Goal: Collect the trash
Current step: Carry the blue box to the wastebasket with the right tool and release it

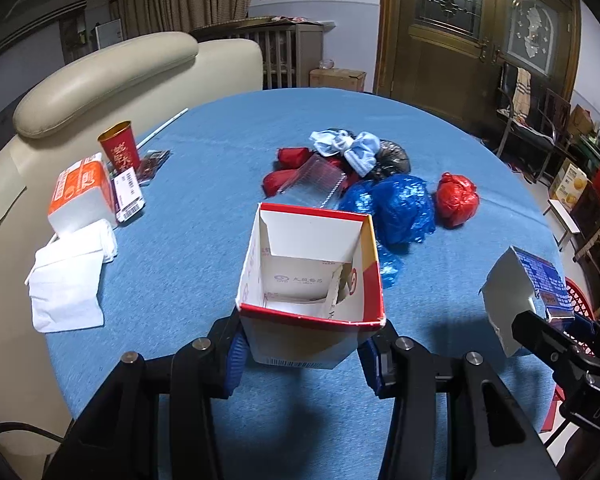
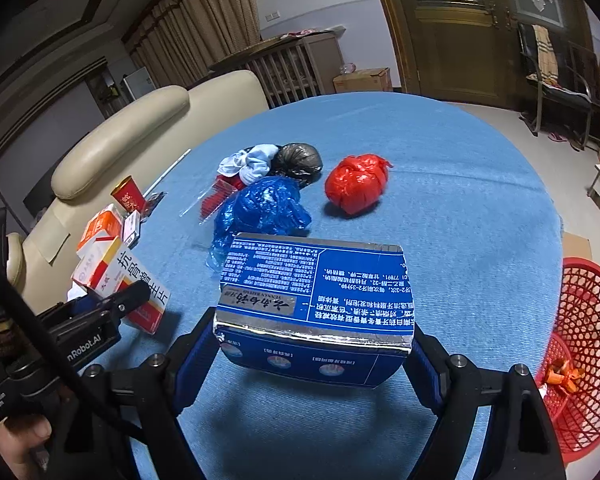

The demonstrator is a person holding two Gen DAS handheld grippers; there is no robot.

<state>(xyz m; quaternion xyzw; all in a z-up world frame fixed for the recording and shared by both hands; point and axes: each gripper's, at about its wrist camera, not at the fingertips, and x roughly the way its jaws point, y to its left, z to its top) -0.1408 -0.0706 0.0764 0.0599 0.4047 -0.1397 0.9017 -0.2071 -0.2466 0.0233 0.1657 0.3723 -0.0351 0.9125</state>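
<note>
My left gripper [image 1: 304, 350] is shut on an open white and red carton [image 1: 312, 276], held above the blue tablecloth [image 1: 220, 184]; this carton also shows in the right wrist view [image 2: 136, 292]. My right gripper [image 2: 314, 344] is shut on a blue and silver box [image 2: 316, 304], which also shows at the right of the left wrist view [image 1: 520, 292]. On the table lie a blue bag [image 2: 260, 208], a red bag [image 2: 358, 184], a black bag [image 2: 298, 160], a pale blue cloth [image 1: 348, 146] and a clear wrapper over red packets [image 1: 312, 178].
A red mesh basket [image 2: 588, 344] stands off the table's right edge with some scraps inside. At the left lie an orange tissue pack [image 1: 82, 192], white napkins [image 1: 68, 280], a red cup [image 1: 120, 146] and a straw. A cream sofa [image 1: 100, 76] is behind.
</note>
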